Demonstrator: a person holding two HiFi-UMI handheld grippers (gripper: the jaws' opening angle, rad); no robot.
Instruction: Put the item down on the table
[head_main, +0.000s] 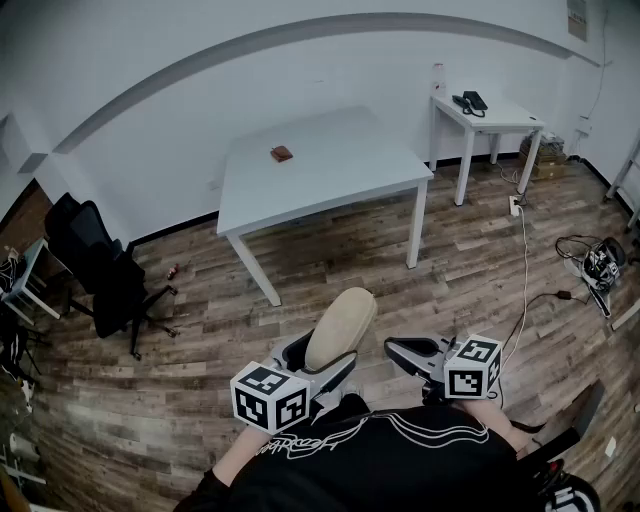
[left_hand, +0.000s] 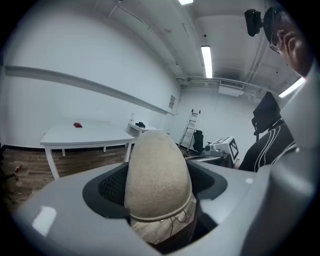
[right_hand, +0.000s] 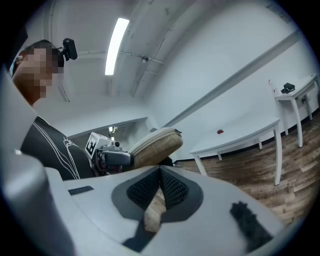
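I have a tan, felt-like shoe (head_main: 341, 328) clamped between the jaws of the left gripper (head_main: 318, 362). It is held in the air, its rounded toe tilted up and forward. The white table (head_main: 330, 170) stands well ahead, apart from it.

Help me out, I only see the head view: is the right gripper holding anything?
Observer: No. In the right gripper view, the right gripper has its jaws meeting at the tips, with nothing between them.
Operator: And the left one really pinches that beige thing?
Observer: Yes. The left gripper view shows the left gripper with its jaws pressed against both sides of the beige item.
Operator: What's overhead?
Observer: A long ceiling light, lit.
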